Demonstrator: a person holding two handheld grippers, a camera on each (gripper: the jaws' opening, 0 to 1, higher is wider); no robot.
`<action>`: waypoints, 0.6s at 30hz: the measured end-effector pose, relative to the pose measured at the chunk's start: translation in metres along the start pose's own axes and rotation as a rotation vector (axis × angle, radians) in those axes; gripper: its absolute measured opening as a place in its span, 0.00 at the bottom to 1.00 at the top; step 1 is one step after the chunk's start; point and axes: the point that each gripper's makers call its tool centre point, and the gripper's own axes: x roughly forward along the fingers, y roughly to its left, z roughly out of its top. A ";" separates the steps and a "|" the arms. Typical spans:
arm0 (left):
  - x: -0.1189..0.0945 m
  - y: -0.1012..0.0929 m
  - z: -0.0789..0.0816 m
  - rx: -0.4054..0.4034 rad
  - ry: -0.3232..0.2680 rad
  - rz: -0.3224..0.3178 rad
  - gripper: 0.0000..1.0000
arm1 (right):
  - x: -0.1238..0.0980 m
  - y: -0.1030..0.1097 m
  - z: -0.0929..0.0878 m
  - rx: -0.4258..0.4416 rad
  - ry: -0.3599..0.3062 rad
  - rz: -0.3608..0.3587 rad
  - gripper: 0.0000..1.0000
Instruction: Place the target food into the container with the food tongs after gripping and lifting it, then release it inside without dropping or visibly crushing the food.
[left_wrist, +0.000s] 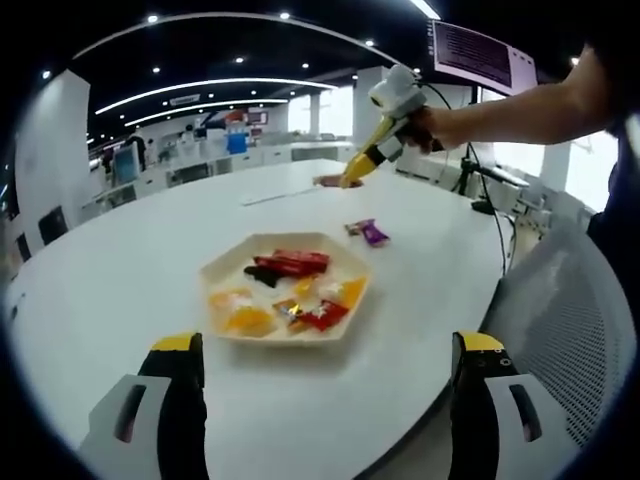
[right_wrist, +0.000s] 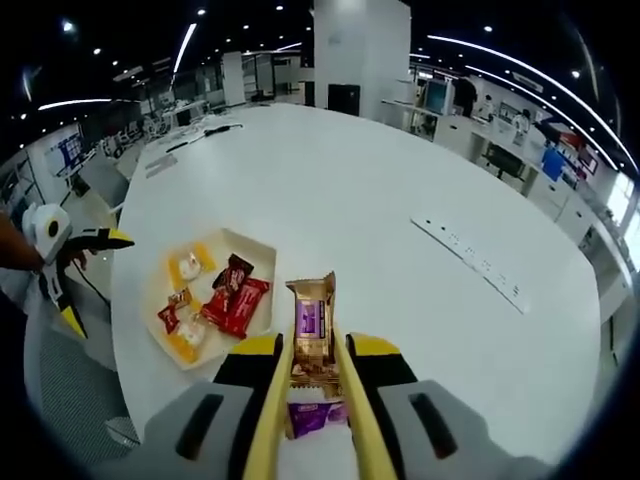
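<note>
A cream hexagonal tray (left_wrist: 208, 272) holds several wrapped snacks, among them red packets (left_wrist: 292, 263) and orange ones. My left gripper (left_wrist: 328, 352) hangs open over the table's near edge, nothing between its jaws. Across the table a person's hand holds my right gripper (left_wrist: 388, 140), shut on yellow food tongs (left_wrist: 357, 168). In the right gripper view the tongs (right_wrist: 275, 385) pinch a gold-and-purple packet (right_wrist: 312, 318) above the table, to the right of the tray (right_wrist: 260, 250). My right gripper (right_wrist: 310, 345) is there too. My left gripper (right_wrist: 90, 280) shows at far left, open.
Two purple packets (left_wrist: 368, 232) lie on the white table (left_wrist: 120, 270) beyond the tray; one purple packet (right_wrist: 310, 415) shows under the tongs. A mesh chair (left_wrist: 570, 330) stands at the table's right edge. A power strip (right_wrist: 470, 262) lies on the far tabletop.
</note>
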 end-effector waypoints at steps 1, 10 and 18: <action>0.000 0.001 0.000 -0.002 -0.001 0.003 0.99 | 0.000 0.002 0.002 0.005 -0.002 0.003 0.23; 0.000 -0.001 0.001 -0.004 -0.006 -0.006 1.00 | 0.005 0.016 0.012 0.013 -0.018 0.026 0.24; 0.000 0.000 0.003 -0.001 -0.009 -0.002 1.00 | 0.007 0.031 0.021 -0.009 -0.025 0.047 0.24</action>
